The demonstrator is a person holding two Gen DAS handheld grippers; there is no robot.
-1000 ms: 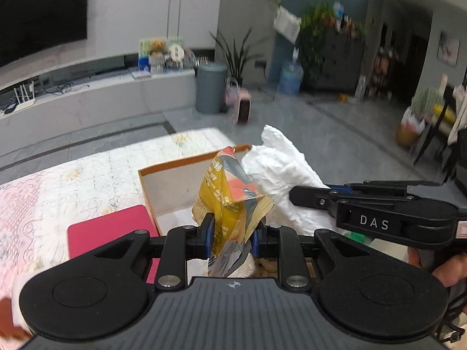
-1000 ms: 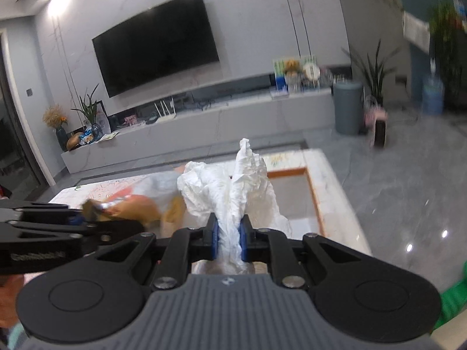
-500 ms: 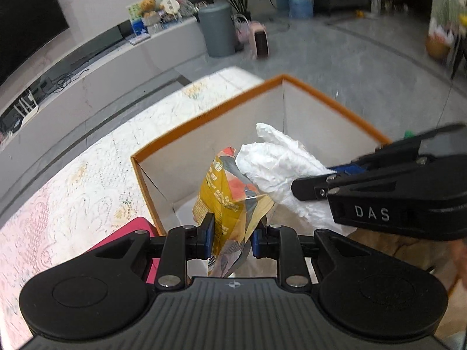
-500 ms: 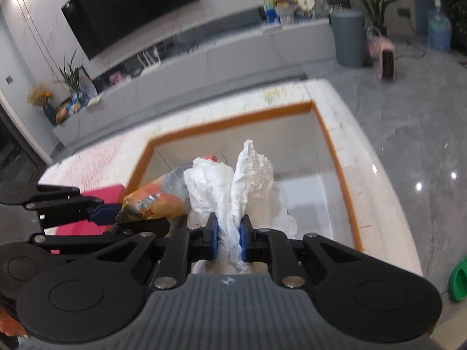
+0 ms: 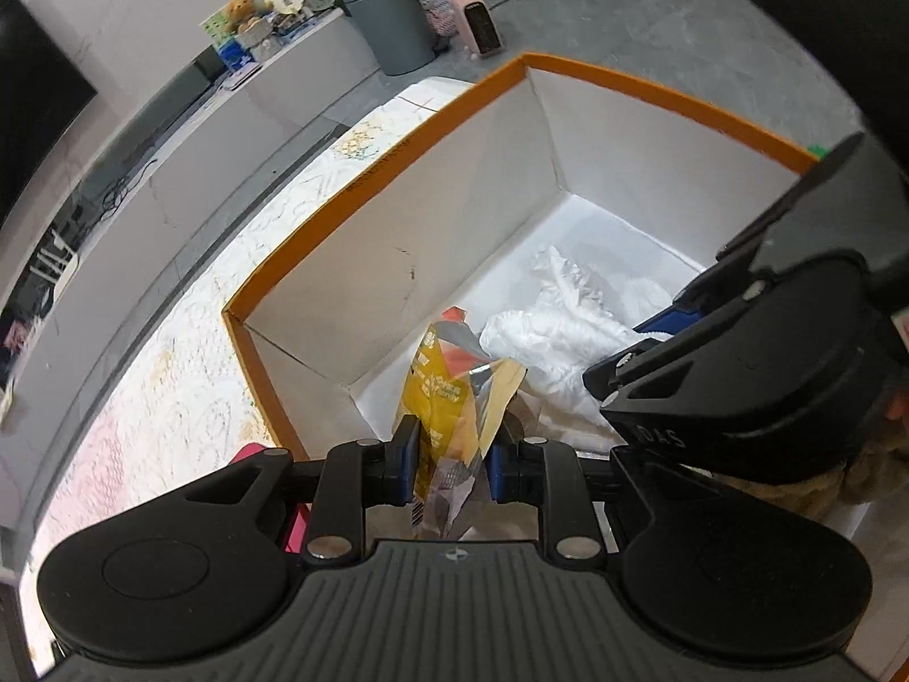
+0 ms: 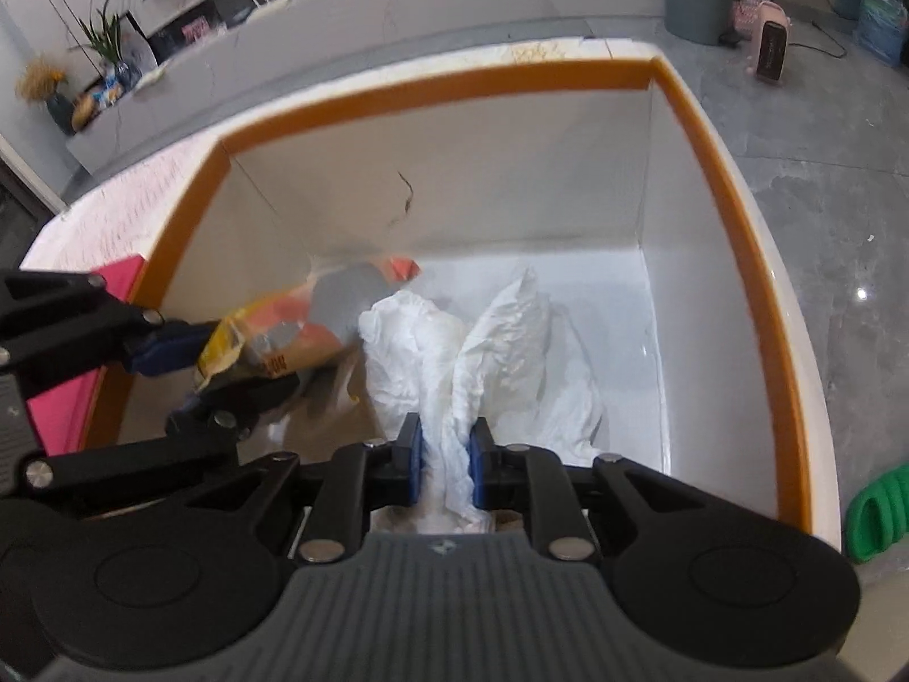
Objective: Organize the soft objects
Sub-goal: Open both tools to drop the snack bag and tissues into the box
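Both grippers have descended since the earlier frames and now point down into the orange-rimmed box (image 6: 733, 227), which fills the centre of each view on the tabletop (image 5: 170, 398). Left gripper (image 5: 451, 457) has its jaws clenched on the yellow snack bag (image 5: 454, 392), low centre. Right gripper (image 6: 445, 463) has its jaws grasping the white crumpled plastic bag (image 6: 500, 352), which hangs inside the box near its floor.

Bright light is flooding the white box (image 6: 653, 216) interior and washing out its floor. The fisheye lenses are bending the room at the edges. Motion blur is smearing the snack bag (image 6: 295, 329), and glare is spotting the floor tiles (image 6: 860, 292).
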